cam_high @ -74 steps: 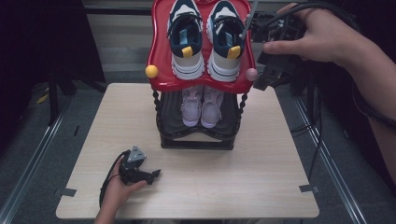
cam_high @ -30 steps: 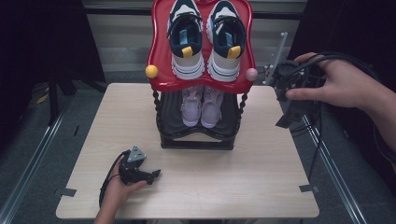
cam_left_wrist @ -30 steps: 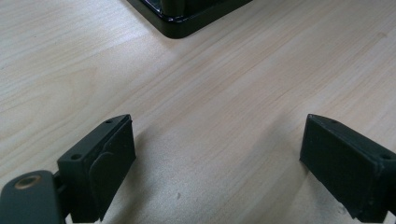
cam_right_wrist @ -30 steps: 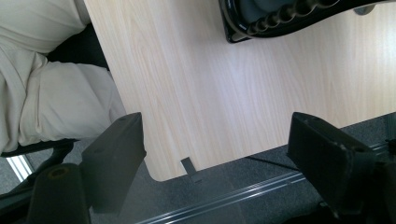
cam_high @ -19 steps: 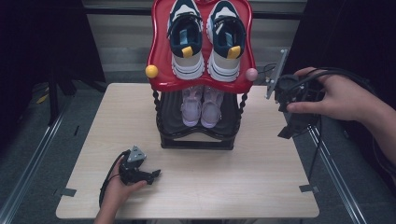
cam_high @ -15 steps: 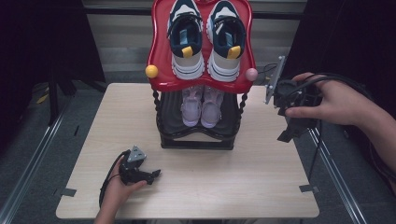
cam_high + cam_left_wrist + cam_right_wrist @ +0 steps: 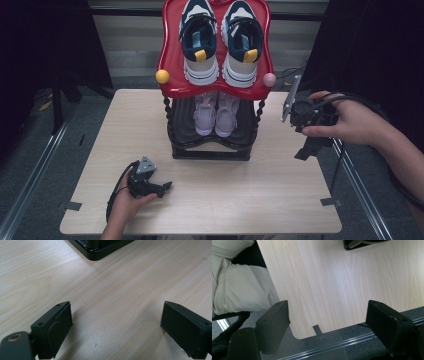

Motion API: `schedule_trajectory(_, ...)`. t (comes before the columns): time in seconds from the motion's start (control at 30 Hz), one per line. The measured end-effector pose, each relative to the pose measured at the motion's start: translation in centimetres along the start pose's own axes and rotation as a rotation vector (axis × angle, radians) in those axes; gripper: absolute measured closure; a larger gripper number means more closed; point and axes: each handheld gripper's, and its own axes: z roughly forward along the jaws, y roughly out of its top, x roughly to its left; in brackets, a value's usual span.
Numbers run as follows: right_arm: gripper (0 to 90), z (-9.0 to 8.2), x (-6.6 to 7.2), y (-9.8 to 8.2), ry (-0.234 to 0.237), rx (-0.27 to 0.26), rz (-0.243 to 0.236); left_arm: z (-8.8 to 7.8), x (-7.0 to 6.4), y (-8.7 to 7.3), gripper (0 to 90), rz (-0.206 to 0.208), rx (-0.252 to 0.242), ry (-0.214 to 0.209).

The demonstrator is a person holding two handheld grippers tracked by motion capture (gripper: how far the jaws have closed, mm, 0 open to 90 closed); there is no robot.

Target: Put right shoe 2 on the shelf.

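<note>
A two-tier shoe rack [image 7: 212, 145] stands at the back middle of the wooden table [image 7: 250, 185]. Its red top shelf [image 7: 170, 60] carries a pair of navy and white sneakers [image 7: 220, 42]; a pair of pale pink shoes [image 7: 216, 114] sits on the black lower tier. My left gripper [image 7: 165, 187] rests on the table near the front left, open, with bare wood between its jaws [image 7: 116, 322]. My right gripper [image 7: 306, 150] hangs in the air off the table's right edge, open and pointing down [image 7: 327, 322], nothing in it.
A yellow knob [image 7: 162, 76] and a pink knob [image 7: 269, 79] stick out at the red shelf's front corners. The rack's black base corner [image 7: 96, 251] lies ahead of the left gripper. In the right gripper view, the person's light trousers [image 7: 239, 285] sit beside the table's front corner.
My right hand has come down and away from the top shelf, moving toward the right and then settling beside the table's right edge. The left gripper has stayed put.
</note>
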Motion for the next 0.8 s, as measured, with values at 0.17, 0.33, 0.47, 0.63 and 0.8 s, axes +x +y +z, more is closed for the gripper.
schedule_trajectory(0.17, 18.6, 1.3, -0.1, -0.3, 0.004, 0.012, 0.006, 0.0, 0.0, 0.0, 9.7, -0.001, 0.000, 0.000)
schedule_trajectory(0.33, 18.6, 2.5, -0.2, -0.6, 0.000, 0.026, 0.002, 0.0, 0.0, 0.0, 9.7, -0.001, 0.001, 0.000)
schedule_trajectory(0.47, 18.0, 3.3, -0.1, -0.9, 0.010, 0.026, 0.021, 0.0, 0.0, 0.0, 9.7, 0.000, 0.000, 0.000)
schedule_trajectory(0.63, 17.9, 4.3, -0.2, -1.1, 0.013, 0.031, 0.016, 0.0, 0.0, 0.0, 9.7, 0.000, 0.001, 0.001)
schedule_trajectory(0.8, 17.9, 5.4, -0.3, -1.4, 0.011, 0.028, 0.014, 0.0, 0.0, 0.0, 9.7, 0.000, 0.001, 0.000)
